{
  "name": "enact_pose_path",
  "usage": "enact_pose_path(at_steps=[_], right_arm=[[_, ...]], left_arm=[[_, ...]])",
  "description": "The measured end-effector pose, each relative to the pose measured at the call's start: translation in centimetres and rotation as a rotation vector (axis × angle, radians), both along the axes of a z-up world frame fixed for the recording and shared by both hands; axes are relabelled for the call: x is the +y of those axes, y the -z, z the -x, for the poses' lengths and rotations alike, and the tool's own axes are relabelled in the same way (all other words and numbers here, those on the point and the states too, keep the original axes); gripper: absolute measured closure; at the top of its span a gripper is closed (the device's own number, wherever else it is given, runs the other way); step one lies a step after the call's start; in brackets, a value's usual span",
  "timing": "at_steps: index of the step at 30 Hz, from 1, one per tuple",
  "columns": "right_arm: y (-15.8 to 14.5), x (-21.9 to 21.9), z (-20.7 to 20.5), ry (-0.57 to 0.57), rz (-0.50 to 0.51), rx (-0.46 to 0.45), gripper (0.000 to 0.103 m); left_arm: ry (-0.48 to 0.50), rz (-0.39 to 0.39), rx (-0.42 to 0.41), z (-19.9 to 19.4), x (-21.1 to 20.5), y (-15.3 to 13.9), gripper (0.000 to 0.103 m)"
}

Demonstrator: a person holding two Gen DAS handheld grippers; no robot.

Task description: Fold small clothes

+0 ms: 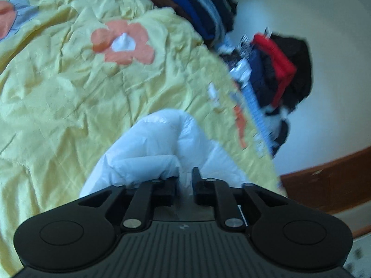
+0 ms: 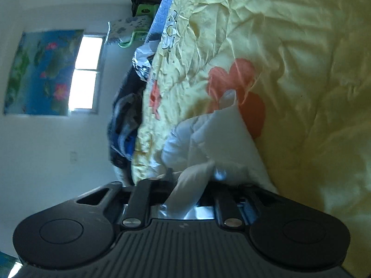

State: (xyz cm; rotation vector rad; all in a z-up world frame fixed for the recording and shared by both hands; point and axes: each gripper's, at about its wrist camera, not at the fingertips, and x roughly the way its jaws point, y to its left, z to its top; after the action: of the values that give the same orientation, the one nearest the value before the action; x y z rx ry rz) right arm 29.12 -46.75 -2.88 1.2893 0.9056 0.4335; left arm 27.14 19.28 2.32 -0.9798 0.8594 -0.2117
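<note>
The small white garment lies bunched on the yellow flowered bedspread, right in front of both tools. In the left wrist view the left hand-held gripper has its jaws slightly apart, a narrow gap showing between them, with white cloth lying in and just beyond that gap; it does not look pinched. In the right wrist view a fold of the same garment runs back between the jaws of the right hand-held gripper, which stand partly apart; whether the pads press on the cloth I cannot tell, since the fold hides them.

The step in hand looks like laying the garment down on the bed to flatten it for folding. To do it well, both edges should be let go evenly so the cloth settles flat rather than heaped, and the fold lying in the right jaws should slide free before that hand draws back, or it will drag the piece askew. Both views are smeared, so a slower pace would help.

Along the far right edge of the bed sits a pile of dark clothes, blue, red and black, close enough to crowd the working space. A window and a blue flowered hanging are on the wall at left
</note>
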Motion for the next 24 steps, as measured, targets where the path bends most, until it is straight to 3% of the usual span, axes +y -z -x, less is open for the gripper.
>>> enact_pose_path(at_steps=[1, 2, 3, 4, 6, 8, 10, 12, 15, 17, 20, 24], right_arm=[[0.1, -0.3, 0.2, 0.016, -0.034, -0.001, 0.057], [-0.1, -0.6, 0.4, 0.04, -0.061, -0.009, 0.044], [-0.7, -1.1, 0.9, 0.072, -0.08, -0.035, 0.036], [-1.4, -1.5, 1.4, 0.106, -0.084, -0.076, 0.033], [-3.3, -2.1, 2.6, 0.153, -0.055, -0.154, 0.03], [-5.5, -2.2, 3.8, 0.161, 0.041, -0.201, 0.03], [-8.2, -0.4, 5.0, 0.124, 0.243, -0.28, 0.03], [-10.6, 3.2, 5.5, 0.04, 0.52, -0.357, 0.03], [-11.7, 9.5, 4.7, -0.113, 0.852, -0.451, 0.03], [-10.9, 13.1, 4.0, -0.221, 1.003, -0.499, 0.027], [-8.9, 15.6, 1.7, -0.278, 1.061, -0.442, 0.029], [-6.5, 15.0, -0.9, -0.253, 1.007, -0.349, 0.024]], left_arm=[[-0.017, 0.026, -0.037, 0.6, 0.4, -0.6, 0.058], [-0.034, 0.055, -0.08, 1.5, 0.7, -1.4, 0.044], [-0.051, 0.081, -0.139, 2.5, 1.1, -2.4, 0.016], [-0.073, 0.094, -0.214, 3.7, 1.4, -3.6, 0.005], [-0.098, 0.063, -0.333, 5.7, 1.4, -6.3, 0.004], [-0.082, -0.089, -0.402, 7.0, -0.1, -9.2, 0.004], [-0.068, -0.41, -0.44, 7.3, -4.1, -11.2, 0.004], [-0.03, -0.735, -0.447, 6.3, -9.2, -11.1, 0.004], [0.089, -0.993, -0.434, 3.1, -15.5, -8.4, 0.004], [0.159, -1.103, -0.368, 0.4, -18.1, -5.9, 0.004], [0.223, -1.218, -0.261, -2.7, -19.7, -2.4, 0.003], [0.223, -1.124, -0.203, -4.3, -17.6, -0.2, 0.0]])
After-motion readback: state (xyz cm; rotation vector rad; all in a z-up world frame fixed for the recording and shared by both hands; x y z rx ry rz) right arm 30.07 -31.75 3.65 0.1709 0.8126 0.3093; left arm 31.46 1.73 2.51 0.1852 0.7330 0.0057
